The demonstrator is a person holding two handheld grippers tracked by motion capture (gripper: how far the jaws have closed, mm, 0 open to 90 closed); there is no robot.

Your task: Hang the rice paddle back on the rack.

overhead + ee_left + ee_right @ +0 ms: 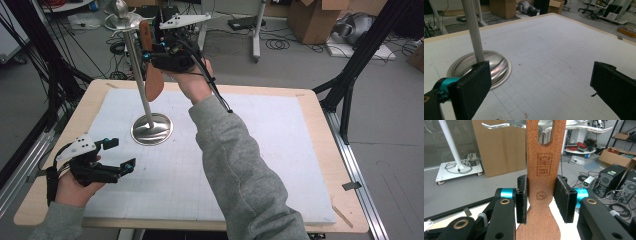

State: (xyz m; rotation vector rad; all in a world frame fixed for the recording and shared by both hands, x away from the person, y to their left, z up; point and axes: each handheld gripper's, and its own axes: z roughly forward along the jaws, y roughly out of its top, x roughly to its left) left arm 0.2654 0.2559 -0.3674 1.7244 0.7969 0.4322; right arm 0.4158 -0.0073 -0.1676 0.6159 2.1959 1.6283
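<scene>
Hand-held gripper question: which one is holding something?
The right hand-held gripper, raised by the stand's top, clamps a wooden spatula; the left hand-held gripper is open and holds nothing.

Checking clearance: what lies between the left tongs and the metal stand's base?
Bare white mat in the high view: the open left tongs sit just short of the stand's base.

Wooden spatula point(540, 170) top and blade cut off by right gripper view edges, stand's hook tips point(599, 128) out of frame

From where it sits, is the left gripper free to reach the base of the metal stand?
Probably yes. The left gripper is open and low over the white mat, with the stand's round base just ahead of its jaws and nothing between them. The right gripper holds the wooden spatula higher up.
</scene>
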